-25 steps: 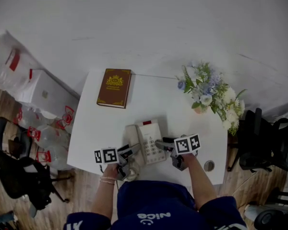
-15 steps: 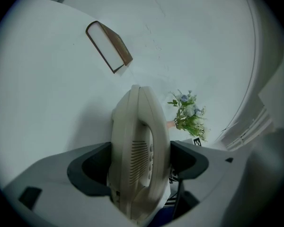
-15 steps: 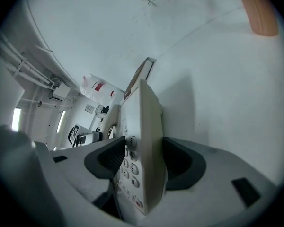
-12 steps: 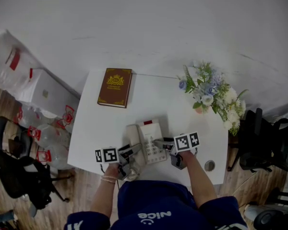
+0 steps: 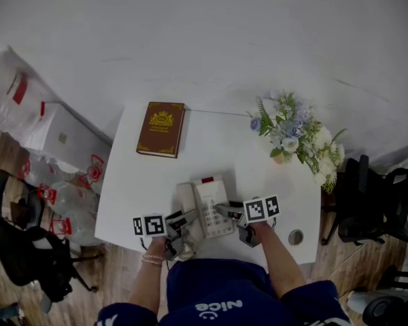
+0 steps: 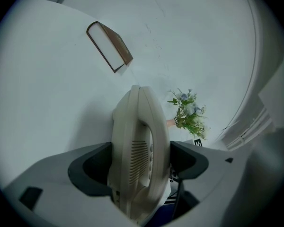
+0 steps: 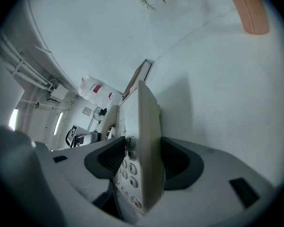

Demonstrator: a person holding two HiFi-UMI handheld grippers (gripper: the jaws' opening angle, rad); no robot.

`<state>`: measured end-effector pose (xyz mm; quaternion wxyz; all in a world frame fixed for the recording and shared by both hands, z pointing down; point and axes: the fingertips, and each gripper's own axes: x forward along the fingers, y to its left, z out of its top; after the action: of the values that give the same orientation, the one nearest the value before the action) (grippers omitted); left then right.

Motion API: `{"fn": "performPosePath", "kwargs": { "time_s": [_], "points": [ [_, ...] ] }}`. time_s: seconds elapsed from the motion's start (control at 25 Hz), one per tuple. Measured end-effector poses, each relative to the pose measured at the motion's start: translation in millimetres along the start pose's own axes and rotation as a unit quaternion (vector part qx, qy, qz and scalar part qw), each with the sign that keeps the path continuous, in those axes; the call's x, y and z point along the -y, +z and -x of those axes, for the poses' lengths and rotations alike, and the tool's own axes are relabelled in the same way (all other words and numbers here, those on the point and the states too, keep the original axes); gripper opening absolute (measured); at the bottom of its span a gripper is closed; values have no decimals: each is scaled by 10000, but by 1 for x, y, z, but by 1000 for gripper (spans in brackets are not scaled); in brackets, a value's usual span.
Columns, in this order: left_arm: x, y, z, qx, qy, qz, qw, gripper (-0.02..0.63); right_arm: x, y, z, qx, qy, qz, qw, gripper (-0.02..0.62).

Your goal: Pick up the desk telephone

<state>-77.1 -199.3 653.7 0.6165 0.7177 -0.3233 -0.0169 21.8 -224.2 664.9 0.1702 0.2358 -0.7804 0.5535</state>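
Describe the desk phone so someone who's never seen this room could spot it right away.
Find the white table; at its near edge, in front of the person, is the desk telephone. It is the pale keypad unit clamped between the left gripper and right gripper, unlike the brown book and flower bouquet at the far corners.

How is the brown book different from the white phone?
The brown hardcover book with a gold crest is dark; the white desk telephone is pale, with buttons. The book lies toward the white table's far left; the telephone is near the front edge. Nothing touches the book; the left gripper and right gripper each clamp the telephone. Both are roughly rectangular.
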Motion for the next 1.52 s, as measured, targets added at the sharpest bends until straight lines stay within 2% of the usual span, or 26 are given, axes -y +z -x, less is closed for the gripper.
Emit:
{"fn": "performPosePath", "kwargs": {
  "time_s": [0.44, 0.96, 1.36, 1.52],
  "points": [
    [10, 5, 7, 44, -58, 4, 10000, 374, -12, 4, 7, 147, -27, -4, 9999, 252],
    [43, 0, 16, 35, -224, -303, 9993, 374, -34, -3, 36, 447, -89, -18, 9990, 249],
    [71, -2, 30, 211, -479, -526, 9972, 374, -60, -2, 60, 836, -48, 287, 9961, 239],
    [82, -4, 37, 343, -450, -624, 9964, 374, -74, 2, 75, 1039, -79, 525, 9932, 239]
  ]
}}
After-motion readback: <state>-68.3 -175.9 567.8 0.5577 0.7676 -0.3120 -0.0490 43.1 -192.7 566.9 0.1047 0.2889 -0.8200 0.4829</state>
